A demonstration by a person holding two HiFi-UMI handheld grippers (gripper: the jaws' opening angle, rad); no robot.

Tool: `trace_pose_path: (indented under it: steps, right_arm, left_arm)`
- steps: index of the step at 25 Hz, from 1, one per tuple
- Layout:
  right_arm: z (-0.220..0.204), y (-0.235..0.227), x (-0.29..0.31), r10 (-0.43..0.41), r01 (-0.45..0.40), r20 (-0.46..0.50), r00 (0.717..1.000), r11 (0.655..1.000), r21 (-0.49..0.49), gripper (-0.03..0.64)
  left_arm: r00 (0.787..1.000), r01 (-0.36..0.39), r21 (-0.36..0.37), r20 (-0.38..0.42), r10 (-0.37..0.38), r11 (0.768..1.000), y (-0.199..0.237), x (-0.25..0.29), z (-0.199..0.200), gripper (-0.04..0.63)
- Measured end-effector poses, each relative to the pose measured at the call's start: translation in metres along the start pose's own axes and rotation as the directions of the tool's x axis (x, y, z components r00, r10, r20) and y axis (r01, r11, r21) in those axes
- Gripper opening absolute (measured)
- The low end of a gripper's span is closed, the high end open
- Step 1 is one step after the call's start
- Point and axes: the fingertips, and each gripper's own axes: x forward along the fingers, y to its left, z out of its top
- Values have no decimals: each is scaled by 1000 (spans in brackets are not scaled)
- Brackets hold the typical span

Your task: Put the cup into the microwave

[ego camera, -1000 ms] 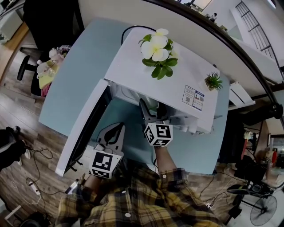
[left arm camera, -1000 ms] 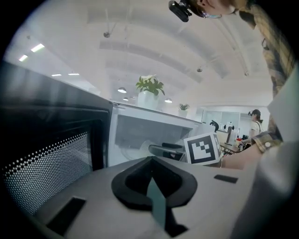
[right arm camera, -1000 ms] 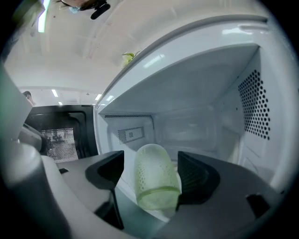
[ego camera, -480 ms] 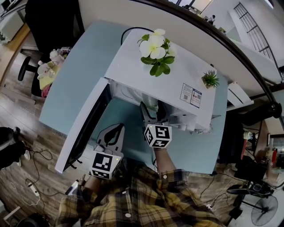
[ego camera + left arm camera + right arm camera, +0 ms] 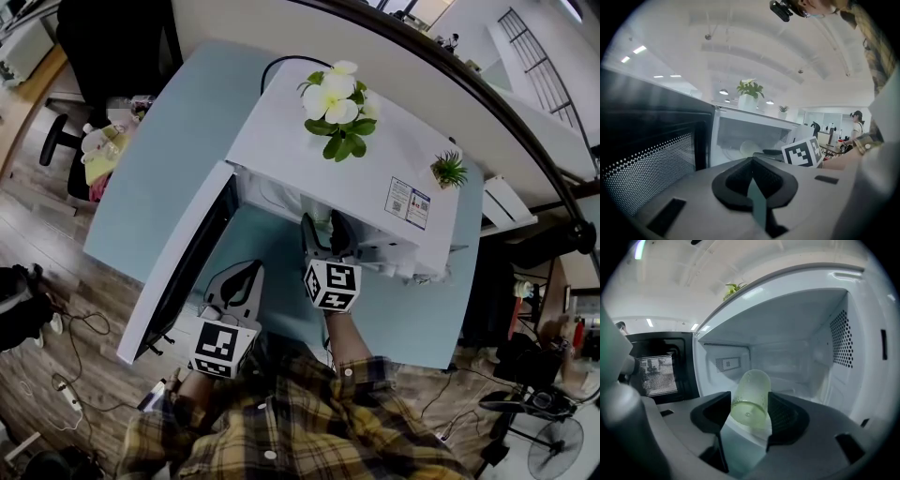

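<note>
The right gripper (image 5: 322,223) reaches into the open front of the microwave (image 5: 281,141). Its jaws have just been closing, and they now grip the pale green cup (image 5: 751,397) on both sides. The cup is tilted, its base toward the gripper's camera, just inside the white cavity. The left gripper (image 5: 751,160) is closed and empty, near the swung-out door (image 5: 178,272) above the blue table (image 5: 169,159)

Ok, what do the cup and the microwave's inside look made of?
Cup: probably plastic, pale green, frosted and translucent; light shows through its wall. Microwave inside: likely painted or enamelled metal, smooth white with soft sheen; punched vent holes in the side wall.
</note>
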Motion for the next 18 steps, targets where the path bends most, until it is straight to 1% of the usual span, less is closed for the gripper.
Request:
trace_pose_path:
  steps: [2,10,18]
  right_arm:
    - [1,0,2,0,0,-1,1000,1000,-6,242]
    - [0,2,3,-1,1,9,1000,1000,-24,233]
    - [-2,1,-2,-7,7,24,1000,1000,-15,233]
  left_arm:
    - [1000,0,-1,1,0,1000,0,0,1,-9]
    - [1000,1,-1,-3,-1,1000,2,1,0,-9]
    - [1000,5,-4,-6,-5,1000,1,1,-1,-9]
